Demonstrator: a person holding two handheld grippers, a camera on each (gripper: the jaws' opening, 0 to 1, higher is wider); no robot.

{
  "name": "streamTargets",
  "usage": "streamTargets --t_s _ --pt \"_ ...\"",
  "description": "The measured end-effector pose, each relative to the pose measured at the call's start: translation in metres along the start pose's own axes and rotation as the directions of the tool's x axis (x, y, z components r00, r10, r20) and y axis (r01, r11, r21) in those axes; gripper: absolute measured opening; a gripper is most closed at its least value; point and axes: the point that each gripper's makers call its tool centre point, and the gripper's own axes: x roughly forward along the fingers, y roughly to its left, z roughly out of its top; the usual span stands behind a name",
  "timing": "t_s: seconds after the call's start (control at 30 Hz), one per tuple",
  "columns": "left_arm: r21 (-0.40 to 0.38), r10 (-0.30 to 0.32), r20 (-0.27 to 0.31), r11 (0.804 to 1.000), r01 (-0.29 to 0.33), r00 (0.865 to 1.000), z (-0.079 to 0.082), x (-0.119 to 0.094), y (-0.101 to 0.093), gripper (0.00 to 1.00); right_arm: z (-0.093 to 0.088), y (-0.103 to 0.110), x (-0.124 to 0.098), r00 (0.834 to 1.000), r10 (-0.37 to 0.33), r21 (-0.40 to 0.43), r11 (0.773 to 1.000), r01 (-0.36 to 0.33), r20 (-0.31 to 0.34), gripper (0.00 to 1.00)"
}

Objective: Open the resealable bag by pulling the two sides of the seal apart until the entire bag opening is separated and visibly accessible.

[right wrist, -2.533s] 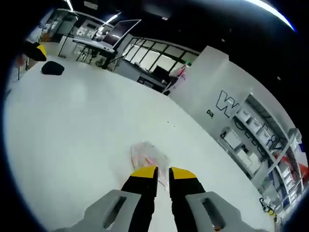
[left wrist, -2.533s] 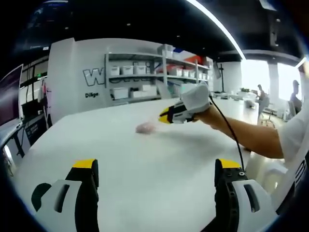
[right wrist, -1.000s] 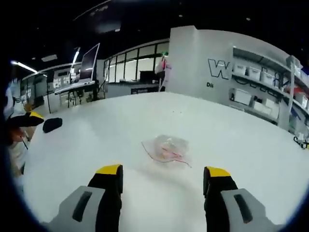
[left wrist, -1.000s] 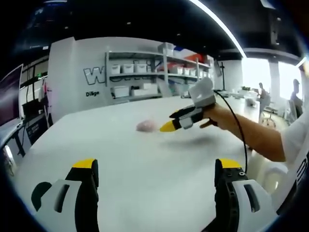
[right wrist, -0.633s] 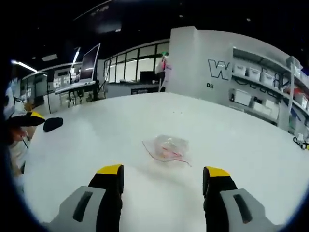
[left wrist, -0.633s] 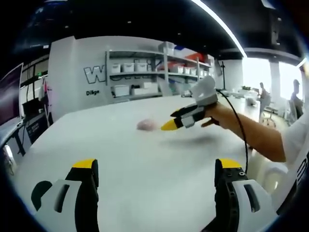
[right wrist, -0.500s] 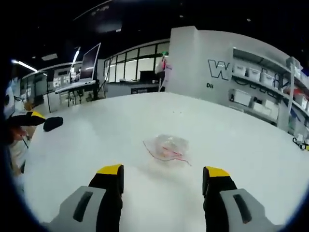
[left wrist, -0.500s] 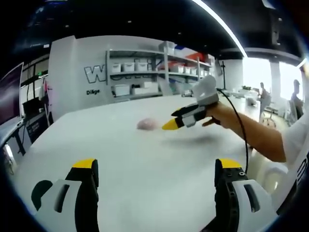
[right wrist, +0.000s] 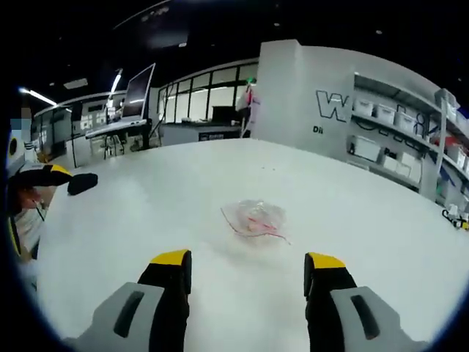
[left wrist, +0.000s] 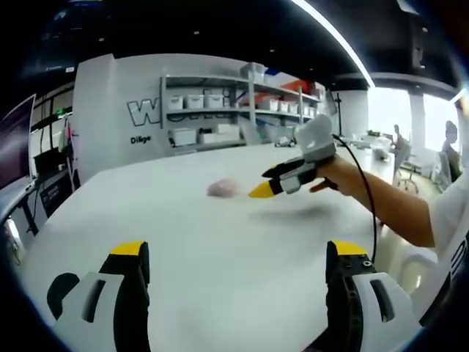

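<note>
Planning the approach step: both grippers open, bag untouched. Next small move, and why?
Probably ease the right gripper forward and down to the resealable bag. Its jaws stand wide open, short of the bag, which lies flat and ungripped on the white table.

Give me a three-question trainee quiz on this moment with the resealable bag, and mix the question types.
1. True or false: the right tongs are clamped on the resealable bag.
2. Multiple choice: the bag lies (A) flat on the white table, ahead of the right tongs; (B) on a shelf; (C) hanging from the left tongs.
3. Fill in the blank: in the left gripper view, the jaws of the left tongs stand wide ____.

Key:
1. False: the jaws are spread, and the bag lies ahead of their tips, untouched.
2. A.
3. Apart, with nothing between them.
</note>
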Motion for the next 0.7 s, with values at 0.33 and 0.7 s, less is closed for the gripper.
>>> streamTargets --t_s 0.33,0.7 --pt "-0.001 0.001 0.003 1.000 -0.001 1.000 0.000 -0.001 0.000 0.99 -0.001 0.001 -0.009 1.000 -0.003 0.005 1.000 0.003 0.016 0.62" --pt "0.002 -0.005 0.003 1.000 0.005 1.000 0.001 -0.001 -0.003 0.99 0.000 0.008 -0.025 0.998 -0.023 0.014 1.000 0.022 0.066 0.93"
